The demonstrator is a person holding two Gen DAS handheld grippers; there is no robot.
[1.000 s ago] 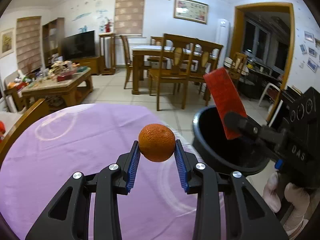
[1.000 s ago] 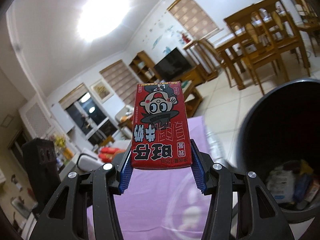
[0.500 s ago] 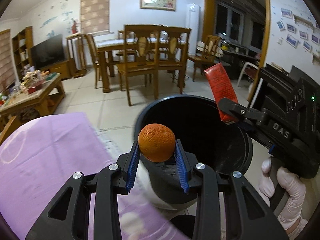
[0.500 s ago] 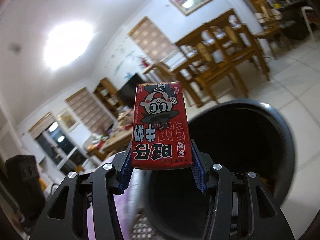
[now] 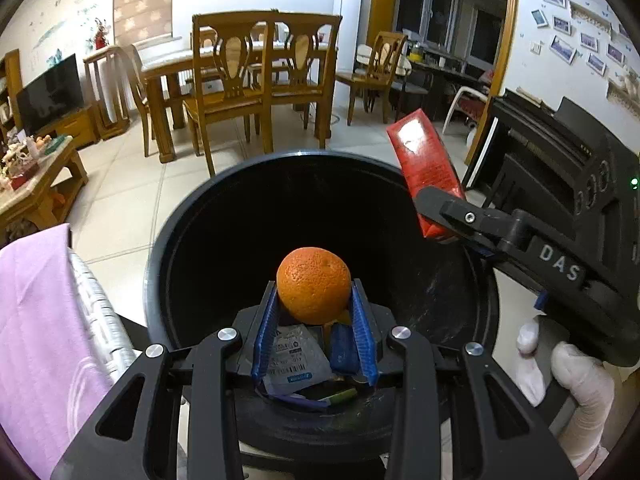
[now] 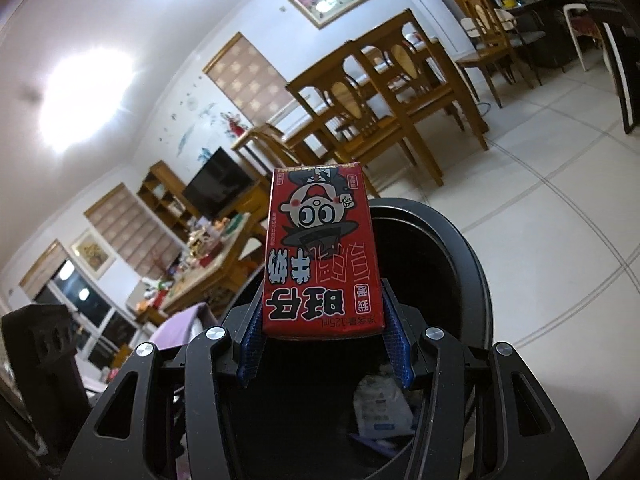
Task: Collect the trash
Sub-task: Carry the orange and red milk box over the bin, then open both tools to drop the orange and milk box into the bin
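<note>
An orange [image 5: 313, 284] sits clamped between the blue pads of my left gripper [image 5: 314, 300], which is shut on it and hangs over the mouth of a black trash bin [image 5: 168, 240]. My right gripper [image 6: 320, 316] is shut on a red milk carton [image 6: 318, 252], held upside down above the bin [image 6: 460, 256]. In the left wrist view the carton [image 5: 426, 168] and right gripper [image 5: 444, 216] hover over the bin's right rim. Wrappers [image 5: 290, 360] lie at the bin's bottom; a white packet [image 6: 382, 404] shows there too.
A table with a purple cloth [image 5: 36, 320] lies left of the bin. A wooden dining table with chairs [image 5: 256, 80] stands behind on the tiled floor. A low table with clutter [image 5: 28, 168] is far left. A gloved hand [image 5: 576, 384] holds the right gripper.
Both grippers swung right from over the purple table to above the bin and tipped downward. The orange and the carton stayed gripped throughout.
</note>
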